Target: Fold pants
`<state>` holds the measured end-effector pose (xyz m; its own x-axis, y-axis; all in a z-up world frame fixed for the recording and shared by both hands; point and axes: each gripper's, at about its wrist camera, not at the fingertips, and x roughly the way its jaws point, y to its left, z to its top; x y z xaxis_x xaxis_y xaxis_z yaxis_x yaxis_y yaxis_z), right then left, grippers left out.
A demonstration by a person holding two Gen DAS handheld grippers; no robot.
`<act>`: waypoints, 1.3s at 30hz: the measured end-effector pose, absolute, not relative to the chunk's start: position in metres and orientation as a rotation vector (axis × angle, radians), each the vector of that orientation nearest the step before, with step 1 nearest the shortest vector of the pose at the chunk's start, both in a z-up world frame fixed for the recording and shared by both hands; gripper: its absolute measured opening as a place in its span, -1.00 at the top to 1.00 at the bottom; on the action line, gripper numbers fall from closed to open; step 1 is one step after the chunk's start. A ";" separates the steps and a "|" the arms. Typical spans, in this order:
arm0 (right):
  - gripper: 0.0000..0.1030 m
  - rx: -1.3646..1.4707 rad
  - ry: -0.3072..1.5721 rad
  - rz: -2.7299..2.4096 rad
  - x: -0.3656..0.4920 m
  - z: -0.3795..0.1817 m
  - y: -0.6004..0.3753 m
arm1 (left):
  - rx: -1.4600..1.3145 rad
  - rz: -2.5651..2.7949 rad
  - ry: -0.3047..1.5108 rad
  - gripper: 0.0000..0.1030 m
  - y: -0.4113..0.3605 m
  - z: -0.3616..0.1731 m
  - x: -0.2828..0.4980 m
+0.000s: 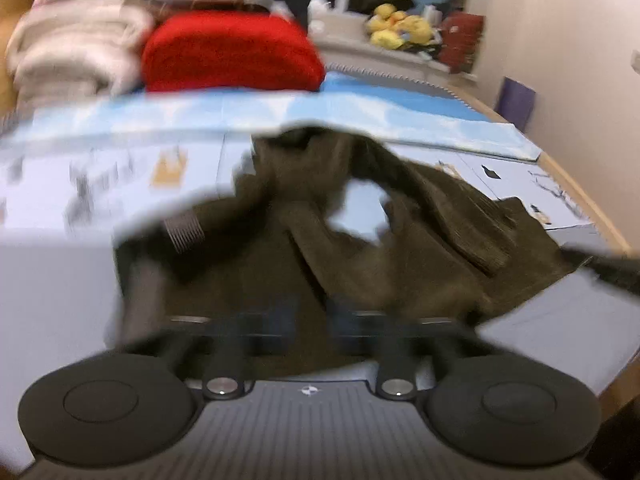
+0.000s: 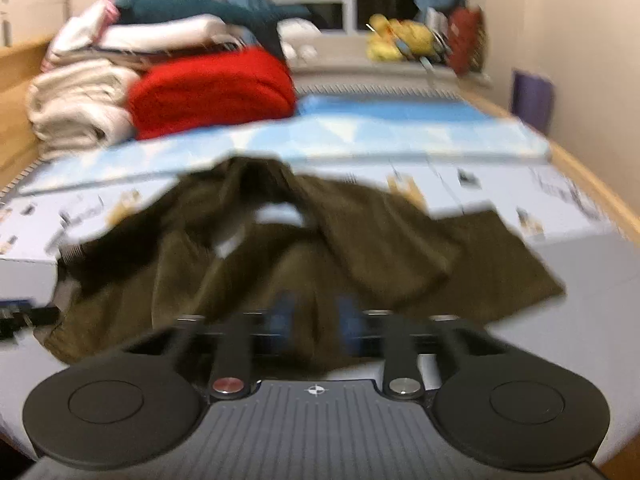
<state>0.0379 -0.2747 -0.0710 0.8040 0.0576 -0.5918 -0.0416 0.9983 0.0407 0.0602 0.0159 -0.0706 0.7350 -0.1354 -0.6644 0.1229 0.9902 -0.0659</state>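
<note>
Olive-brown pants (image 1: 360, 248) lie crumpled on the pale bed sheet (image 1: 52, 280), also seen in the right wrist view (image 2: 280, 264). My left gripper (image 1: 310, 320) hovers over the near edge of the pants; its blue fingertips (image 1: 286, 320) are blurred with a narrow gap and fabric behind them. My right gripper (image 2: 316, 320) stands over the near edge of the pants too, blue fingertips (image 2: 282, 318) blurred and close together. Whether either pinches cloth cannot be told. The other gripper's dark finger (image 1: 604, 268) shows at the right edge of the left wrist view.
A red folded blanket (image 2: 212, 88) and a pile of cream and white laundry (image 2: 80, 100) sit at the bed's far left. A blue folded sheet (image 2: 360, 132) lies across the bed. Yellow plush toys (image 2: 400, 38) sit on the sill. A wooden bed rim (image 2: 592, 184) runs along the right.
</note>
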 end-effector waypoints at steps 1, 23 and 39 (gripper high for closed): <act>0.80 0.008 0.598 0.087 0.042 -0.064 -0.280 | 0.023 -0.133 0.690 0.92 0.031 -0.063 0.073; -0.15 -0.564 0.886 0.658 0.110 -0.167 -0.206 | 0.131 0.071 0.689 0.58 0.134 -0.120 0.228; 0.64 -0.551 0.839 0.541 0.128 -0.164 -0.217 | -0.266 0.041 1.246 -0.22 0.192 -0.196 0.202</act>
<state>0.1284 -0.2169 -0.1636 0.5531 0.2238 -0.8025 -0.6381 0.7331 -0.2354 0.2025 0.1920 -0.1964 0.3226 -0.1139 -0.9396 -0.1753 0.9684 -0.1776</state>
